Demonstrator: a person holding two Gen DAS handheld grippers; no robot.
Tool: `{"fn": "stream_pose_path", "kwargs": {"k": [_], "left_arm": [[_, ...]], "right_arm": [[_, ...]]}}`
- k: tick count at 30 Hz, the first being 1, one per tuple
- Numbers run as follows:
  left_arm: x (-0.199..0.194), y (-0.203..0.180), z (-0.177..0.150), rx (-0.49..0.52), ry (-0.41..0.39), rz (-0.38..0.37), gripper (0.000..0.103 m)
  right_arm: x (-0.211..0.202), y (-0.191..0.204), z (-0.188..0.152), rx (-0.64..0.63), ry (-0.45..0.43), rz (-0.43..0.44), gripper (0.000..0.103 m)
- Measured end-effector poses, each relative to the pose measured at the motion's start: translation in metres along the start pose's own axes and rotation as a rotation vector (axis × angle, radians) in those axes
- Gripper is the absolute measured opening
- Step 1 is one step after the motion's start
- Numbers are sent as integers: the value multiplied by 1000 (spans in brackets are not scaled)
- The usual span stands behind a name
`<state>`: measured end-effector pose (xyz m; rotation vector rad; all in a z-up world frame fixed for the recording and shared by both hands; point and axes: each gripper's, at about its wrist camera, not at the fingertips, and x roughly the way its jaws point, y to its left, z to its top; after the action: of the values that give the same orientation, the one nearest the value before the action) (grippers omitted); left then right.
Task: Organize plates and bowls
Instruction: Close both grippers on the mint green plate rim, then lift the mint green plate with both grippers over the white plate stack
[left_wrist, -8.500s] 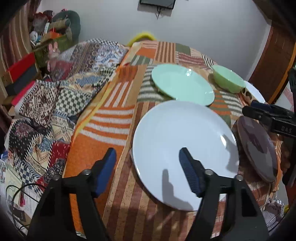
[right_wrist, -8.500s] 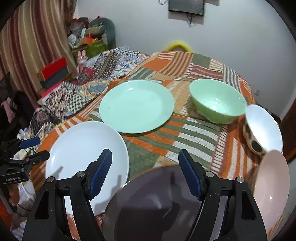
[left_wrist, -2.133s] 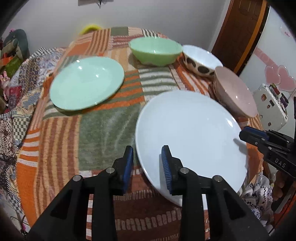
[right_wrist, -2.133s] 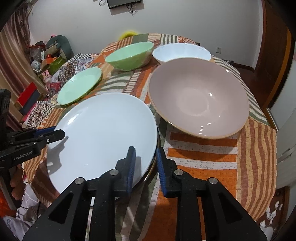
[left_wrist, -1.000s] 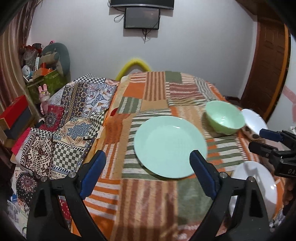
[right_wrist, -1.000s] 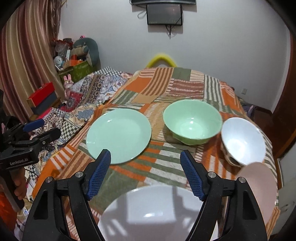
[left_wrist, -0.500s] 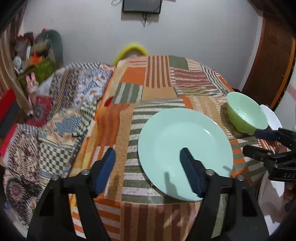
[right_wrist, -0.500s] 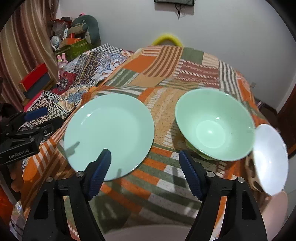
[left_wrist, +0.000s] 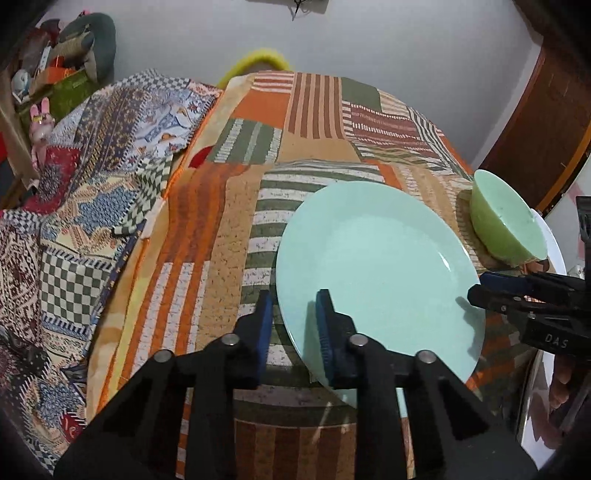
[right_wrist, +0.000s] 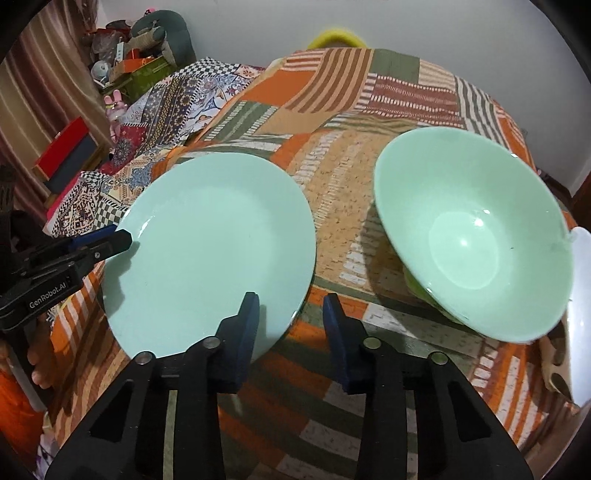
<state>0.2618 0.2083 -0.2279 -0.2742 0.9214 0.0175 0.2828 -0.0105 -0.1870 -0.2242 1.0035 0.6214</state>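
Observation:
A mint green plate (left_wrist: 376, 269) lies on the patchwork tablecloth (left_wrist: 221, 236). My left gripper (left_wrist: 293, 321) has its blue pads half closed around the plate's near left rim, one pad on each side. My right gripper (right_wrist: 290, 325) is half closed at the plate's (right_wrist: 210, 251) near right rim; its left pad overlaps the plate and its right pad is off it. I cannot tell if either pad pair is pressing the rim. A mint green bowl (right_wrist: 472, 236) sits to the right, also seen in the left wrist view (left_wrist: 506, 225).
A white bowl (right_wrist: 581, 291) peeks out behind the green bowl at the right edge. A white plate's rim (left_wrist: 532, 402) shows at the lower right. A patterned blanket (left_wrist: 74, 206) covers the left side, with boxes and toys (right_wrist: 122, 59) beyond.
Both grippers have moved in over the green plate's opposite rims and narrowed from wide open. Earlier the white plate was carried and set down at the right.

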Motion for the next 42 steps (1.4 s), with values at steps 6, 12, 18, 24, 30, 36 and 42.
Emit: {"fn": "stream_pose_path", "kwargs": {"k": [6,12,18,24,30,36,42], "left_arm": [[5,2,1,-10,13,-18,18],[4,0,0,10,10,-6,18],[-1,-5,-5,-1,10,9,18],[-14,-16,-12,2,-18,37,19],[-31,-25,-18,13,-37,26,19],[-55,-35,-26,33,-71,22,19],[-81,-43,-33,41,-95,8,19]], "right_arm": [[7,3,4,-15,15,-10,25],[15,7,9,-25,14,-29,26],[10,7,7,-27,7,-31,25],[-3,6,1,-15,-1,-9,25],[-17,4,-4,1,-25,-8,25],[-34,5,-14,23,-54,6,25],[-56,8,-21,26,-93,16,25]]}}
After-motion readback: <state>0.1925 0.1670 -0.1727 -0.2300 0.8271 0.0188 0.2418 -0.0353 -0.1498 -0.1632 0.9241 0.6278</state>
